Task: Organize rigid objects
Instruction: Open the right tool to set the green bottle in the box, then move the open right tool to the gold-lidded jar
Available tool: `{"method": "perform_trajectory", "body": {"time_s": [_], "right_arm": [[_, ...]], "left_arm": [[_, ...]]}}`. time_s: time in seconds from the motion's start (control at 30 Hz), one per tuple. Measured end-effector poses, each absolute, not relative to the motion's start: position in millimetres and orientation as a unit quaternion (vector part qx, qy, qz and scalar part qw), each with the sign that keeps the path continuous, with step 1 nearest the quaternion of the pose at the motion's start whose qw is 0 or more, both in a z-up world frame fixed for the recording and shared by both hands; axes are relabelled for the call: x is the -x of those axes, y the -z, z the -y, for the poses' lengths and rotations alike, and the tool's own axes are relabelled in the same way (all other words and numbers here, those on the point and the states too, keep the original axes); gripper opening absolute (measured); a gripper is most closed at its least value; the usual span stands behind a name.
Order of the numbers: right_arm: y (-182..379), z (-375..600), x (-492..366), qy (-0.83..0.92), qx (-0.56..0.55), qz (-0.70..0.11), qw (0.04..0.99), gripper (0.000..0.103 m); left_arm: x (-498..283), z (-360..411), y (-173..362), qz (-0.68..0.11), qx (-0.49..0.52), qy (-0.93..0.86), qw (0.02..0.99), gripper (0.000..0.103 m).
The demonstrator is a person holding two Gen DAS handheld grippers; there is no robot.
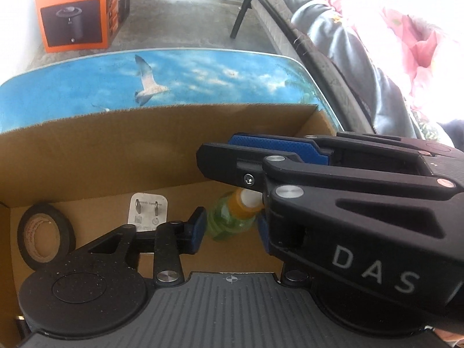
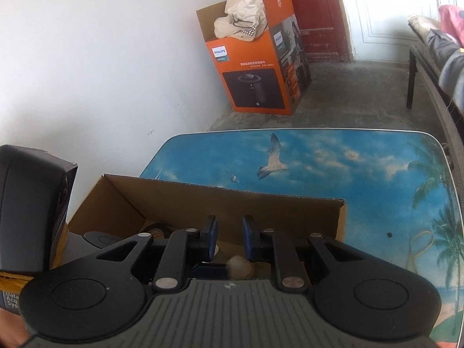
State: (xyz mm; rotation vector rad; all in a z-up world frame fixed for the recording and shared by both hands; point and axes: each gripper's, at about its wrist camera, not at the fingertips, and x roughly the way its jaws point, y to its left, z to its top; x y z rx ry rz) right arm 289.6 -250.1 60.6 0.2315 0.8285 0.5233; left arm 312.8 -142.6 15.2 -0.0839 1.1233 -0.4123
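Corrugated brown cardboard box (image 1: 121,150) sits on the glossy sky-print tabletop (image 1: 203,72). Inside lie a black tape roll (image 1: 46,233), a white plug adapter (image 1: 148,211) and a translucent green bottle (image 1: 232,220). The left tool (image 1: 230,229) stands spread around the bottle; the right tool (image 2: 230,239), blue-padded, is nearly pressed together, pinching nothing

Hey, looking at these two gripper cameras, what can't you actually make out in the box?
Green bottle: top hidden under the right gripper, left wrist view.
Left gripper: whether its pads press the bottle; one pad is behind the right gripper.
Pale round thing: right wrist view, blurred, half behind the gripper body, unidentifiable.
Tape roll: label print too small.
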Motion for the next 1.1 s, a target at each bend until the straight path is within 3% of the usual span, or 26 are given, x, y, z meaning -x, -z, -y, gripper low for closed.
{"method": "perform_trajectory", "body": {"time_s": [0.07, 0.13, 0.33, 0.4, 0.47, 0.6, 0.83, 1.1], "right_arm": [[-65.6, 252.1, -285.5, -0.246, -0.109, -0.389, 0.881, 0.023], [-73.1, 256.1, -277.7, -0.244, -0.113, -0.379, 0.885, 0.023], [-109.8, 285.0, -226.5, -0.258, -0.176, -0.335, 0.889, 0.027], [-124.0, 294.7, -200.7, -0.267, -0.199, -0.316, 0.888, 0.046], [-135.1, 302.3, -173.2, -0.276, -0.216, -0.297, 0.888, 0.057], [-144.2, 309.4, -121.3, -0.298, -0.256, -0.283, 0.875, 0.069], [-115.4, 285.2, -68.1, -0.363, -0.331, -0.308, 0.815, 0.071], [-62.6, 207.7, -57.5, -0.334, -0.224, -0.352, 0.845, 0.068]], "left_arm": [[-309.5, 142.3, -19.7, -0.517, 0.044, 0.195, 0.833, 0.061], [-303.5, 141.4, -27.3, -0.505, 0.047, 0.198, 0.839, 0.068], [-264.7, 127.9, -68.5, -0.461, 0.050, 0.225, 0.857, 0.080], [-242.5, 119.3, -85.4, -0.438, 0.046, 0.239, 0.865, 0.088], [-215.8, 108.6, -99.9, -0.419, 0.039, 0.248, 0.873, 0.095], [-154.2, 84.7, -112.6, -0.387, 0.028, 0.274, 0.880, 0.099], [-59.6, 45.6, -87.6, -0.344, 0.014, 0.236, 0.909, 0.102], [-21.7, 39.4, -22.3, -0.351, -0.003, 0.195, 0.916, 0.101]]}}
